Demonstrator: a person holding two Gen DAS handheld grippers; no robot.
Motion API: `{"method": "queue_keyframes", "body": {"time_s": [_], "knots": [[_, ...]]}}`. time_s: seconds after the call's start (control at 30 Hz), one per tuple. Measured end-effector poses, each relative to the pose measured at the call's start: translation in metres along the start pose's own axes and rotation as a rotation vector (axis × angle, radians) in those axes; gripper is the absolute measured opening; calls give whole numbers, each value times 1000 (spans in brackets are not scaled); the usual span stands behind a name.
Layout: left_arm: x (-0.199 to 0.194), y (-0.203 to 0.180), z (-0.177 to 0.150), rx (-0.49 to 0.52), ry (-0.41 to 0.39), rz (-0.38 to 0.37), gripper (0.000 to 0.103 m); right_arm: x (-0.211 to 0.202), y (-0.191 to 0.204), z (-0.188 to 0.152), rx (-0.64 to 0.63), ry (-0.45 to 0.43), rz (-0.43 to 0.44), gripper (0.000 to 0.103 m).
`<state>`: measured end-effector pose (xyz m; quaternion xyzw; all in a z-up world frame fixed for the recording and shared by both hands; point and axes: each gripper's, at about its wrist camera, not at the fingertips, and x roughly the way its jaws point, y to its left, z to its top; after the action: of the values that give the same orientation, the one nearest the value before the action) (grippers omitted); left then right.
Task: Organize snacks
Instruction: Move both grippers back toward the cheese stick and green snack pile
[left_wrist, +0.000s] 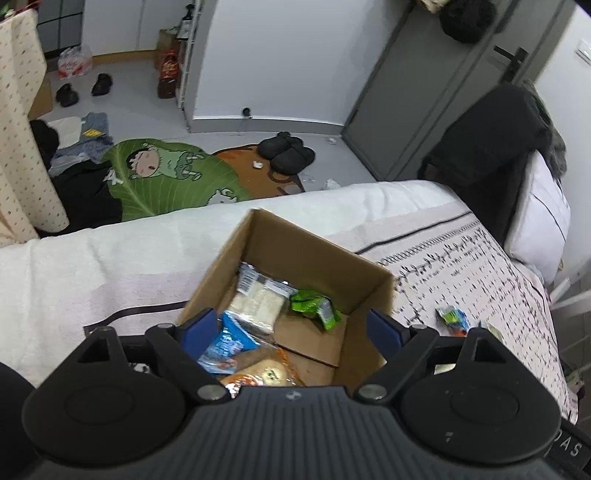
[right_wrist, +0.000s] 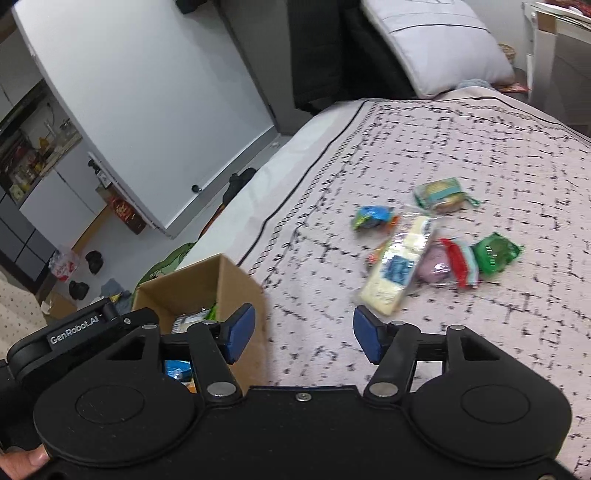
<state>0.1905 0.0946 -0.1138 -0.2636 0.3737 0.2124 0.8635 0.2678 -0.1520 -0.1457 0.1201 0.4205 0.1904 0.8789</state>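
**Box part-filled, loose packets waiting on the bedspread**

While several snacks already lie in the cardboard box (left_wrist: 354, 291), including a green packet (left_wrist: 314, 304), a pale wrapped block (left_wrist: 256, 301) and a blue wrapper (left_wrist: 225, 343), more sit scattered on the patterned bedspread (right_wrist: 369, 369), well apart from the box. Left gripper (left_wrist: 291, 328) over the open box, jaws spread wide, nothing between the blue pads. Right gripper (right_wrist: 304, 338) above bare bedspread, jaws parted and empty, aimed toward the pile.

Probably the step in hand: fetching the next packet with the right tool. Best to start with the long pale packet (right_wrist: 397, 266), nearest the fingers, though resting partly over its neighbours. Better to pinch across its narrow width, near the close end, and lift straight up so that the pink-and-red packet (right_wrist: 448, 266) and the green one (right_wrist: 495, 254) beside it stay undisturbed. Soft crinkly wrappers likely to slip, so a firm squeeze across the filling rather than on the loose seam.

Free-lying pieces, a blue sweet wrapper (right_wrist: 373, 216) and a green-edged packet (right_wrist: 441, 194), easier single picks afterwards.

Plenty of open bedspread between box and pile for carrying across. Box close to the bed's edge, floor beyond, so no pushing against its walls; lowering from above safer than sliding in over the rim
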Motion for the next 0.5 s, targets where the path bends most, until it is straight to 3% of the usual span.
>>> {"method": "queue_keyframes", "body": {"time_s": [0.5], "knots": [[-8,-60,-26,168,-36,-67,87,-9,-74,5,42,-14,-22,62]]}}
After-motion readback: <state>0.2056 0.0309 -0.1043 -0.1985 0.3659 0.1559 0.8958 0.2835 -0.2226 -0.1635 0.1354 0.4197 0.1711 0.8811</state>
